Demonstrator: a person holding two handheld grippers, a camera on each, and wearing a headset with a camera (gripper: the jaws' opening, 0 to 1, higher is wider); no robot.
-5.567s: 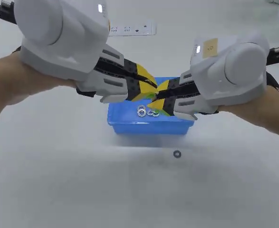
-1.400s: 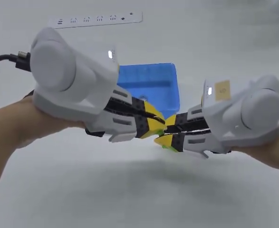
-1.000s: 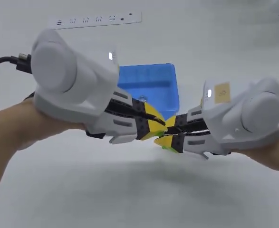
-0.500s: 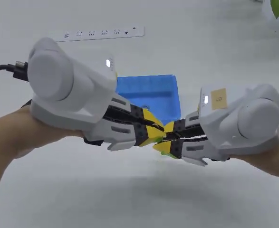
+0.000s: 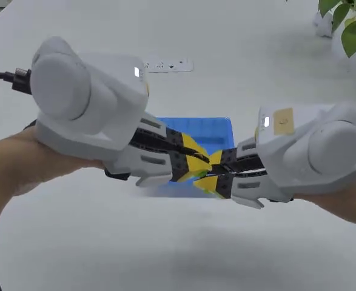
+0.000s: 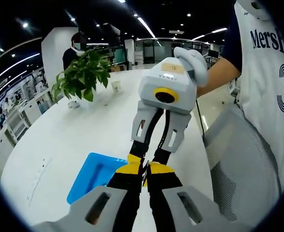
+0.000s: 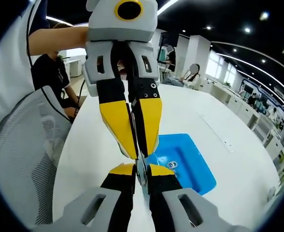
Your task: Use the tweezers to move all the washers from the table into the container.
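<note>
Washers (image 7: 170, 165): a small cluster lies on the floor of the blue container (image 7: 196, 170). I cannot tell whether any lie on the table under the grippers, or whether one is being carried.

Container position: in the head view its near wall sits directly below and just beyond the meeting jaw tips. In the right gripper view it lies ahead and to the right of the tips.

Tweezers (image 7: 139, 157): read as the thin pale strip bridging the two sets of tips. Its long axis runs along the line between the grippers, crosswise to the person. Identification is tentative, since the strip is very narrow.

Right gripper (image 7: 142, 175): jaws pressed together on the near end of that strip.

Left gripper (image 6: 144, 170): jaws likewise drawn tight. Its yellow tips meet the right's head-on and appear to clamp the other end.

Judgement: the tips are level with the near rim, so the drop needs a short carry forward over the container floor. Both grippers are about equally near.
</note>
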